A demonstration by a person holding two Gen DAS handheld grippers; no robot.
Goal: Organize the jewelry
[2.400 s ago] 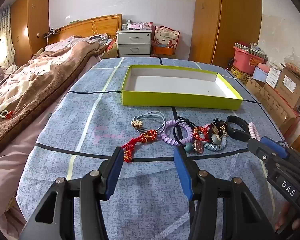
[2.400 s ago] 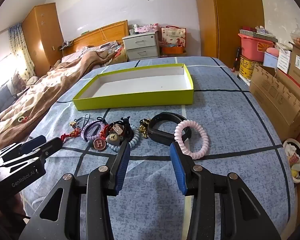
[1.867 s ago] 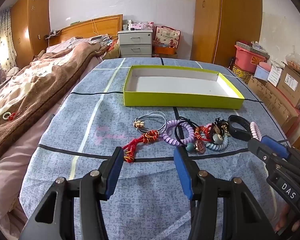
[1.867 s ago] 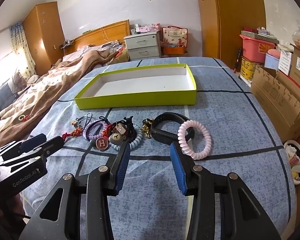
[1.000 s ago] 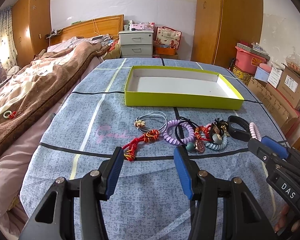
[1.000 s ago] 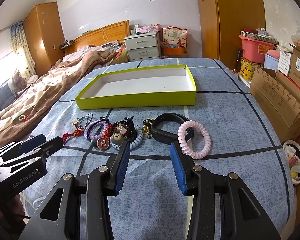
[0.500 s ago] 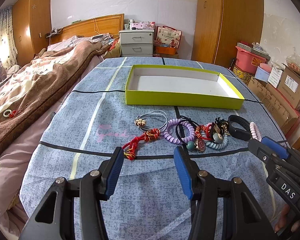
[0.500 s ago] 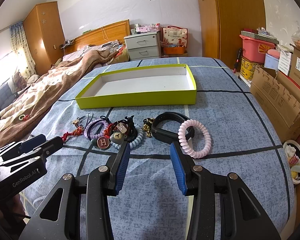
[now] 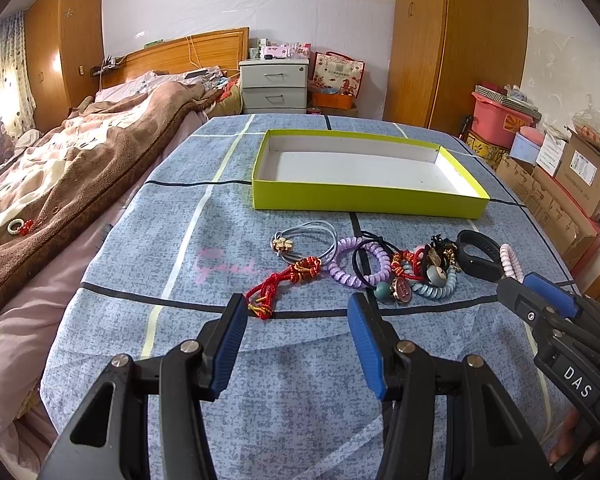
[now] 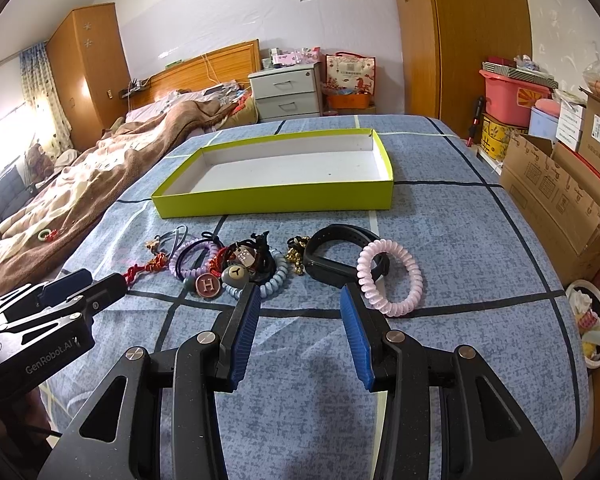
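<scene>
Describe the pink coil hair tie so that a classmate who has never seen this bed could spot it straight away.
Find the shallow yellow-green box on the blue bedspread, then the row of jewelry in front of it. The pink coil hair tie lies at the row's right end, overlapping a black wristband. It is the only pale pink spiral ring; the other coils are purple and light blue.

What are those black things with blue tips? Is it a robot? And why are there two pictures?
No robot here. A person holds one grabbing tool in each hand, and each tool carries a camera looking along its jaws, so you get two pictures. The left gripper shows in the left view, the right gripper in the right view. Both are open and hold nothing. On the blue cloth lie a red knotted cord, a purple coil hair tie, a black band and a pink coil hair tie. Behind them sits an empty green box.
</scene>
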